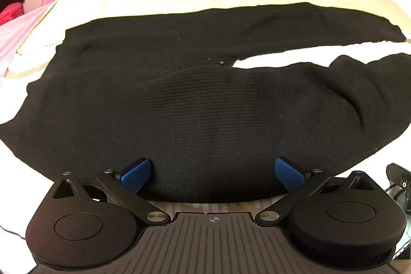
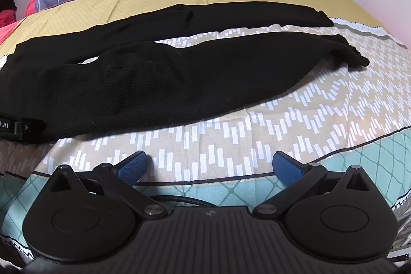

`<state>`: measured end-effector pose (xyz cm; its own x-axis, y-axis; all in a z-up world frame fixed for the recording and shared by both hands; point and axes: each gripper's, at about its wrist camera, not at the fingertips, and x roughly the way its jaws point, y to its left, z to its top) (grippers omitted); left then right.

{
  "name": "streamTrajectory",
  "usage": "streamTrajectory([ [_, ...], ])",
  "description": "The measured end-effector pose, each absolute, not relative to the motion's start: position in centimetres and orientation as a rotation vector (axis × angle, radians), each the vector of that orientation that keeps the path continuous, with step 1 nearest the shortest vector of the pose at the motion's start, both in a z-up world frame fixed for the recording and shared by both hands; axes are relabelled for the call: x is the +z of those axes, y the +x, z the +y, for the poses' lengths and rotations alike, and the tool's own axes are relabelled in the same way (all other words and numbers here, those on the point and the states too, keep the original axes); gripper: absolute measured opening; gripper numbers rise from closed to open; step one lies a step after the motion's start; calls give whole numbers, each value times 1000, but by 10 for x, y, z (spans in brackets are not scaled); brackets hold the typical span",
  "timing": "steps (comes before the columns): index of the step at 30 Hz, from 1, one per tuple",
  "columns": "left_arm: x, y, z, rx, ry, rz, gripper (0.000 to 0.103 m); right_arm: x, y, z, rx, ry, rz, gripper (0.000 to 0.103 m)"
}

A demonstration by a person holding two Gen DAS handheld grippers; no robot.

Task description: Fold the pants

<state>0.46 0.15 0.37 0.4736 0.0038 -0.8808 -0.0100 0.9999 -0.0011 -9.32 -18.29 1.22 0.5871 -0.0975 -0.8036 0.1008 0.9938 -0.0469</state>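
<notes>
Two legs of the black knit pants (image 2: 159, 73) are seen spread apart across the bed (image 2: 282, 104), the waist end lying to the left and the cuffs to the right, with a strip of patterned bedspread showing between the legs. Nothing appears folded yet, so the task is judged to be at its start.

On the left, the left tool (image 1: 213, 172) is held low at the near edge of the pants, over the thick part by the waist and upper leg; its blue fingers (image 1: 134, 173) are spread wide, with cloth lying between them but not pinched. For a clean first fold, the near hem is best taken with both layers of knit together, so that the lower layer is not left behind.

On the right, the right tool (image 2: 209, 167) is held over bare bedspread, short of the near leg, its fingers likewise apart and empty. It should probably be brought to the near leg's edge further toward the cuff (image 2: 359, 59), which is rumpled there and would be better smoothed first.

With both grips level, the near leg can be lifted and laid onto the far leg, edges matched. The soft knit is likely to sag and stretch, so an even, low carry is advised.
</notes>
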Motion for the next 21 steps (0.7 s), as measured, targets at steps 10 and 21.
streamTrajectory([
  [10,1,2,-1,11,1,1068,103,12,-94,-183,-114,0,930,103],
  [21,1,3,0,13,0,1068,103,12,-94,-182,-115,-2,928,103],
])
